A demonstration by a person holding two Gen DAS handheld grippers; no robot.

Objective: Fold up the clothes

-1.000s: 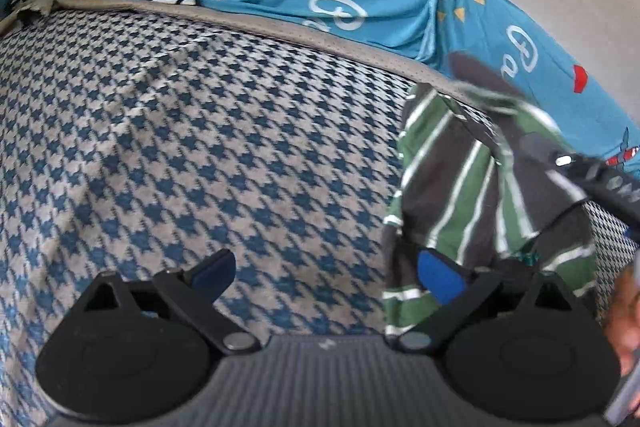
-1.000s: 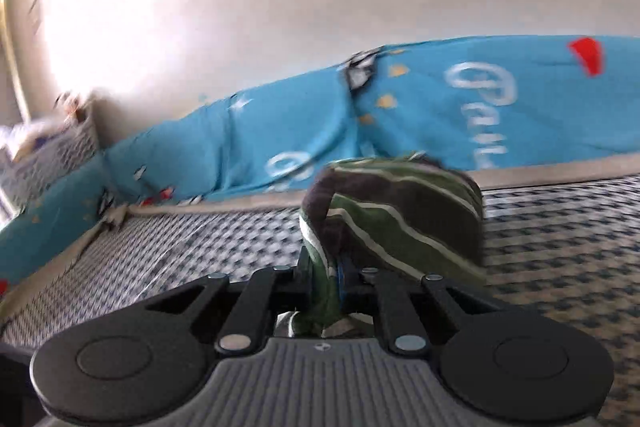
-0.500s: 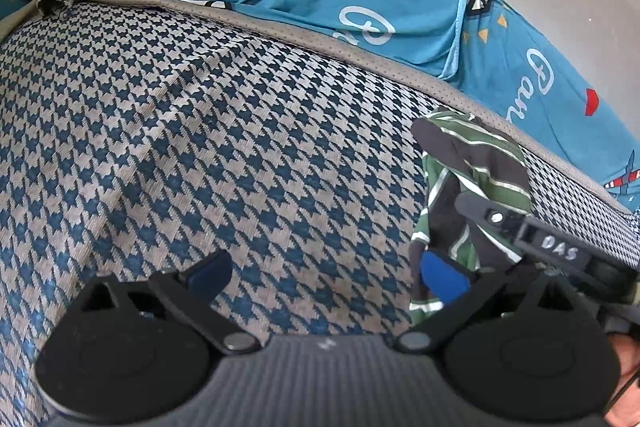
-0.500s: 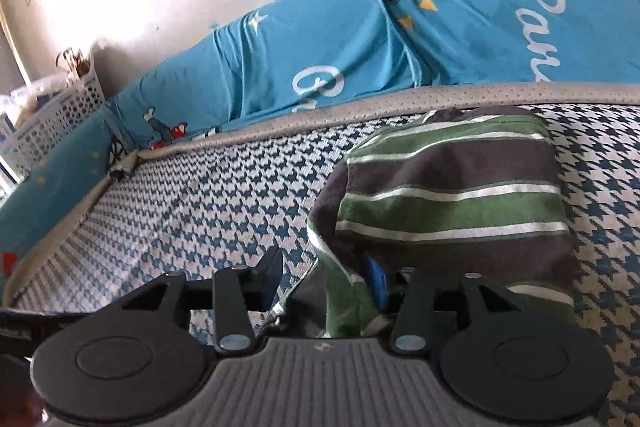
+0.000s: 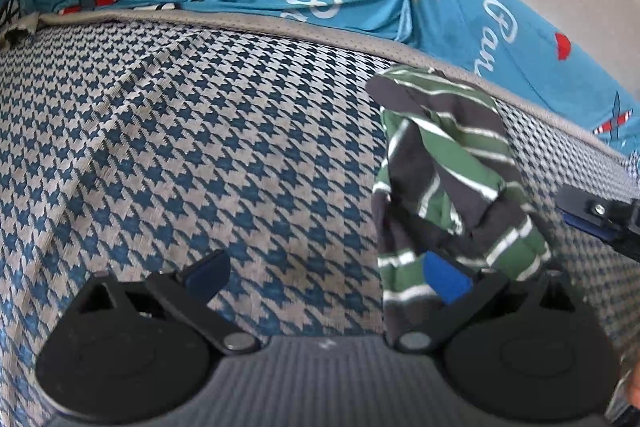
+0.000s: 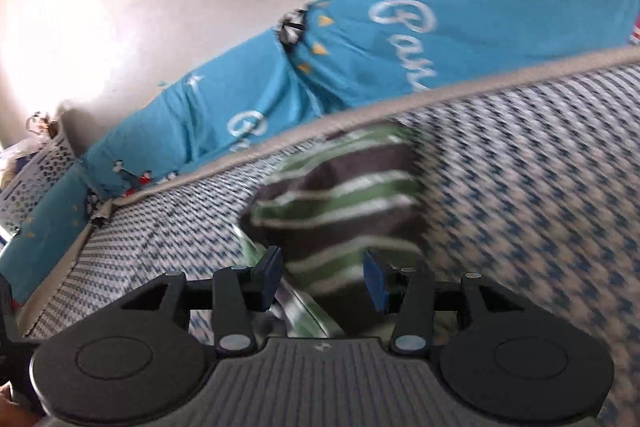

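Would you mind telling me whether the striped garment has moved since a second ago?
Yes. The striped garment hung bunched in the right claw; its jaws have just been opening, and the cloth now lies on the houndstooth cover.

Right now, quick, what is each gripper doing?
Left gripper: open, holding nothing.
Right gripper: jaws just opened, apart around the striped garment, not squeezing it.

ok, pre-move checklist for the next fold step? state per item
1. Right gripper let go of the garment: ok, jaws just opened, pads off the cloth.
2. Left gripper open: ok.
3. Garment on the mattress: ok, bunched near its far edge.
4. Garment flat enough to fold: not ok, crumpled.
5. Right gripper clear of the cloth: not ok, cloth between its jaws.
6. Which edge to grab: cannot tell.
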